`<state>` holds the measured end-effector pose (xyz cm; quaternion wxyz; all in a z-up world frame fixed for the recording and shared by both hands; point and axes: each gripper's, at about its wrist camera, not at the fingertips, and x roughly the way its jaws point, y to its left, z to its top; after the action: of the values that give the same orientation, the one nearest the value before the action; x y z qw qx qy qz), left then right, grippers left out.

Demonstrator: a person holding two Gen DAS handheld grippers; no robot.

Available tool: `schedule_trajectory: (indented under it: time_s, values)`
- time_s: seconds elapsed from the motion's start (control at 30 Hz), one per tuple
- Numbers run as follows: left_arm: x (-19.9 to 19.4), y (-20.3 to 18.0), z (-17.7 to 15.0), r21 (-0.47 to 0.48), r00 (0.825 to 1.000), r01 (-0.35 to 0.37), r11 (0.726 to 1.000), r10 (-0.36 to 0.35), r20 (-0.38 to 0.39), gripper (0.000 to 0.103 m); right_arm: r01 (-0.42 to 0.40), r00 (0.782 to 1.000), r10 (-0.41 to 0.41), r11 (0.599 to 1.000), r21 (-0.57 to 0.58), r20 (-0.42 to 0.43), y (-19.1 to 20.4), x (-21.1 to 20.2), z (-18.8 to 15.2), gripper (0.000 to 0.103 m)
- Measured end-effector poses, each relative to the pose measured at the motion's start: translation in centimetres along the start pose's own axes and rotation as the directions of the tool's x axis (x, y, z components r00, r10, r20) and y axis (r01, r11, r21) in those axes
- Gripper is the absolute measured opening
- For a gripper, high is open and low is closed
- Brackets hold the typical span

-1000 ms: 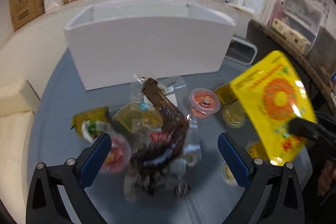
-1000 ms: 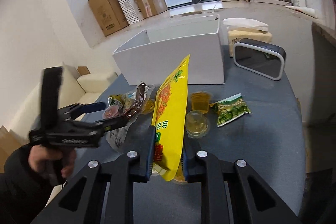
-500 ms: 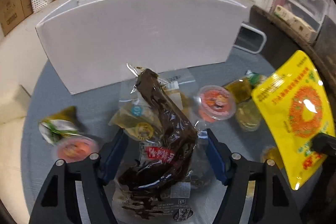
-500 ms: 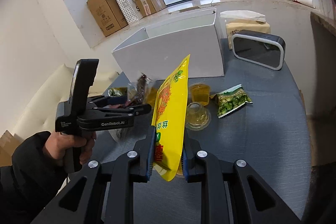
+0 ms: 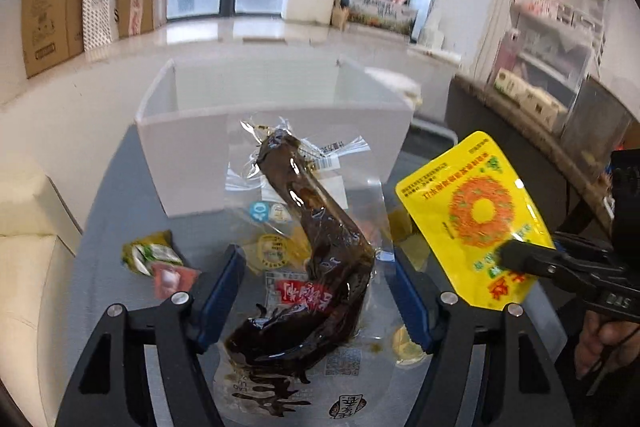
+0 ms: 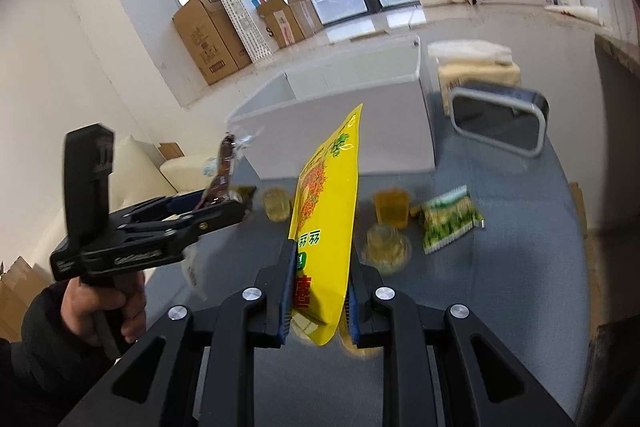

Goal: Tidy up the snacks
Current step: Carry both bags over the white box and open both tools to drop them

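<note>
My left gripper (image 5: 316, 299) is shut on a clear packet of dark brown braised meat (image 5: 316, 247) and holds it up above the grey table, in front of the white open box (image 5: 276, 131). The packet also shows in the right wrist view (image 6: 224, 171). My right gripper (image 6: 318, 291) is shut on a yellow snack bag (image 6: 326, 211), held upright above the table; it shows at the right in the left wrist view (image 5: 476, 223). The box stands behind it (image 6: 344, 131).
On the table (image 6: 500, 267) lie a green snack packet (image 6: 448, 219), yellow jelly cups (image 6: 390, 207) and a clear cup (image 6: 386, 247). A green packet (image 5: 150, 255) and red cup (image 5: 172, 277) lie left. A black-framed device (image 6: 500, 123) stands right of the box.
My left gripper closed on the meat packet and lifted it off the table toward the box. My right gripper kept holding the yellow bag, raised slightly.
</note>
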<state>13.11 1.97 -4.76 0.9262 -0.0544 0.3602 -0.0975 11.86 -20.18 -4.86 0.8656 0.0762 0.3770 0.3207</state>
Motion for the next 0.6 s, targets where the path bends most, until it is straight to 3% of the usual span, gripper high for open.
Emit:
schedule_trajectory:
  time_s: [0.3,0.6]
  values:
    - [-2.6,2.1,6.3,-0.024,0.992,-0.045,0.999,0.048,0.120,0.076,0.013,0.998,-0.006,0.995,-0.103,0.068,2.0,1.1,7.5,0.022]
    - [1.3,5.0,14.2,-0.033,0.988,-0.064,0.997,0.068,0.137,0.076,0.000,0.997,0.007,0.996,-0.085,0.079,1.2,5.9,16.4,0.022]
